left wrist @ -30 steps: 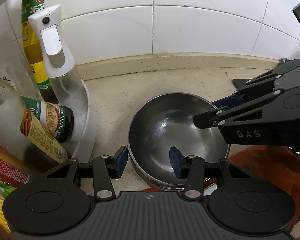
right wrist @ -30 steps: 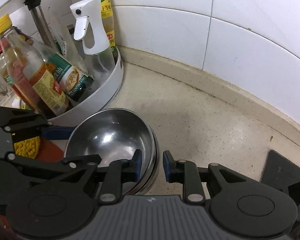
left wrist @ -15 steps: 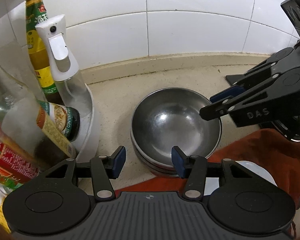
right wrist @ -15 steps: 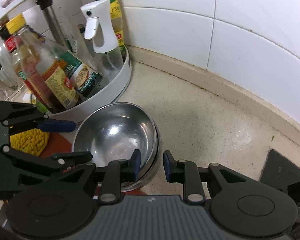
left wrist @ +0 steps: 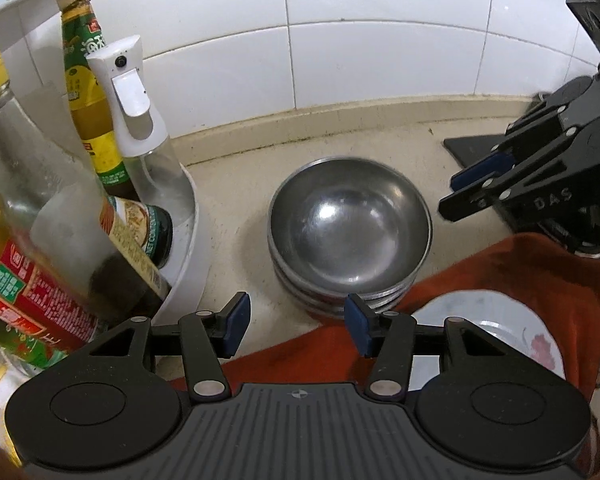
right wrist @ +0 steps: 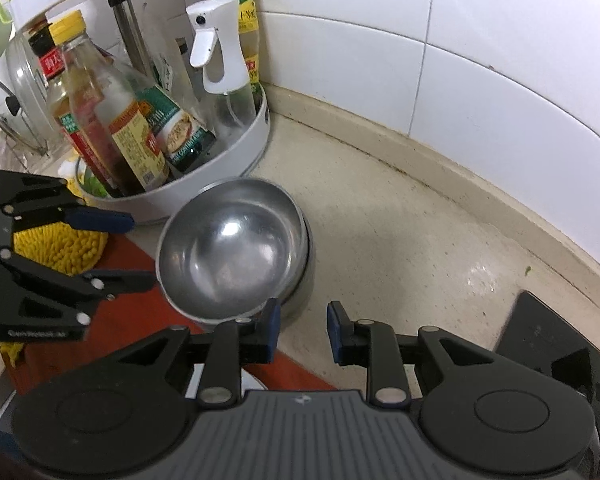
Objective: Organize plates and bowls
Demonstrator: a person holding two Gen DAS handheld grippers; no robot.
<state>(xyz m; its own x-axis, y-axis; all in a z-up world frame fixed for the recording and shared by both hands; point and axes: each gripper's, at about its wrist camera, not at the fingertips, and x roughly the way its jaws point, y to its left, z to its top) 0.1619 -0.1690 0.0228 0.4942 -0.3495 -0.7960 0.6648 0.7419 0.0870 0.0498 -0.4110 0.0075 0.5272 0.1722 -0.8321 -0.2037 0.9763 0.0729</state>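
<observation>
A: White tiled wall at the back, a speckled beige counter (left wrist: 236, 216) below it, and right in the middle sits a stack of steel bowls (left wrist: 350, 226), nested, the top one empty and shiny

B: Where is the stack against the rest?

A: Just beside a white round rack (right wrist: 236, 152) full of bottles, with a white spray bottle (left wrist: 140, 120) standing at the rack's near edge. On the other side of the bowls lies an orange cloth (left wrist: 540, 280), and the stack's near rim seems to sit at the cloth's edge. A white plate (left wrist: 488, 320) with a pink mark rests on that cloth

B: And the left tongs (left wrist: 296, 330)?

A: Above the cloth, short of the bowls, blue pads (left wrist: 236, 322) moderately apart. They have just been opening, and nothing sits between them

B: The right tongs (right wrist: 300, 330)?

A: Off to the right of the stack, clear of it. A narrow gap between the pads, only bare counter showing through. One pad overlaps the bowl rim in the right view, but from the left camera the tips hang apart from the stack

B: Anything else?

A: A yellow fluffy cloth (right wrist: 60, 244) behind the left tongs, and a black flat thing (right wrist: 548, 340) on the counter at far right; I cannot tell what it is
</observation>
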